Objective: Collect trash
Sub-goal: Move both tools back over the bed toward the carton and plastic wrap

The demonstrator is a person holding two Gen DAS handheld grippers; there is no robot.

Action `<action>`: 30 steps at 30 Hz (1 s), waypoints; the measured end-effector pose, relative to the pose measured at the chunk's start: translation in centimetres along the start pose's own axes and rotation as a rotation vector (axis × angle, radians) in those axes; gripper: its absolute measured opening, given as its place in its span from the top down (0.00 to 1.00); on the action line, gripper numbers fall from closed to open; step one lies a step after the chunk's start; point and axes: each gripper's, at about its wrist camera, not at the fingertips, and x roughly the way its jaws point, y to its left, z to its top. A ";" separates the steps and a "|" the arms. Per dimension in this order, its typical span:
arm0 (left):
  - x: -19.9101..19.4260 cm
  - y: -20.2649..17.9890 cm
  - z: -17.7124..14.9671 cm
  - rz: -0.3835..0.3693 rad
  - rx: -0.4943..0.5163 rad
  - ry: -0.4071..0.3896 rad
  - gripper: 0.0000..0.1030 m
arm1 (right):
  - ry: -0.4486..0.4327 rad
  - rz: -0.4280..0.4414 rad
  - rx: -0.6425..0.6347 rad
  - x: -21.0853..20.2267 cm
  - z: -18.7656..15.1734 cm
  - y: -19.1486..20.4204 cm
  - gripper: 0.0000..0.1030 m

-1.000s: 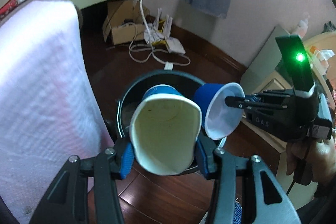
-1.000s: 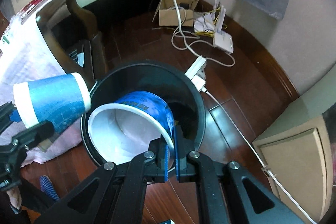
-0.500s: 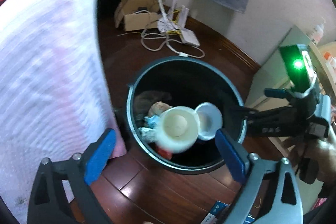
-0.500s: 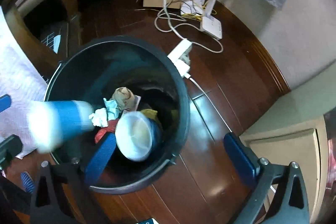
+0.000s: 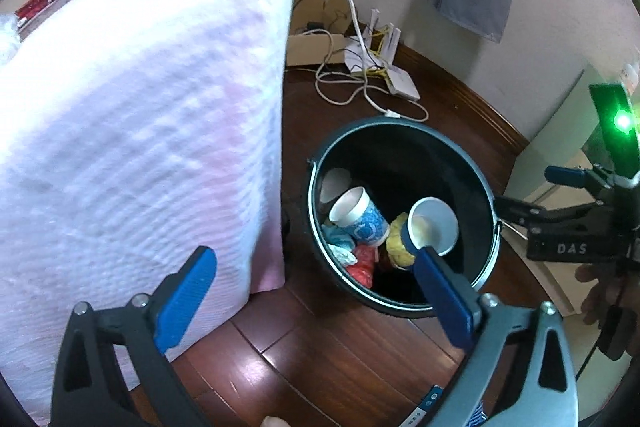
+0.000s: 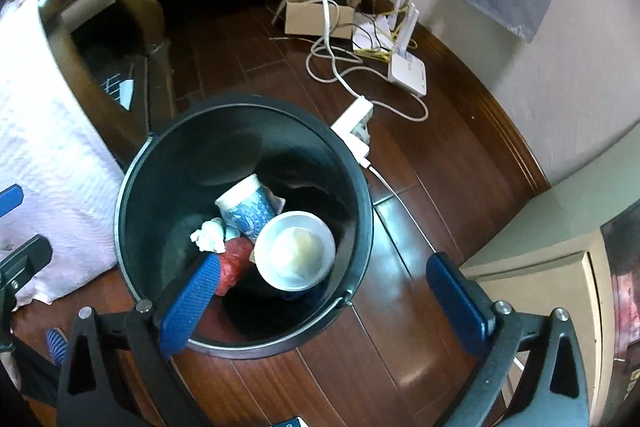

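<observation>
both paper cups (image 6: 244, 207) lie in the black bin (image 6: 132, 183), just ahead of and below the left gripper (image 5: 316, 291) and right gripper (image 6: 324, 299), both spread wide, empty. cups look light and crushable; pinch at the rim.

Left gripper (image 5: 316, 283): fingers wide apart, nothing btwn them. Black bin (image 5: 486, 187) on wood floor (image 5: 320, 343), w/ two blue-patterned paper cups inside: one (image 5: 358, 215) on its side, one (image 5: 434, 225) mouth-up, plus crumpled red, yellow & white scraps. White cloth (image 5: 140, 115) hangs just left of bin. Right gripper (image 5: 524, 193) at right edge, fingers apart. Router (image 5: 396, 79) & cables by wall.
</observation>
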 end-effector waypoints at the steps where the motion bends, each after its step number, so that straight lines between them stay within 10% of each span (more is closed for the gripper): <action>1: -0.3 0.2 -0.1 0.001 -0.001 -0.004 0.03 | -0.006 0.003 -0.005 -0.4 0.0 0.1 0.00; 30: -14.0 6.8 -0.1 0.117 -0.115 -0.224 0.03 | -0.287 0.129 -0.078 -14.1 2.6 8.0 0.00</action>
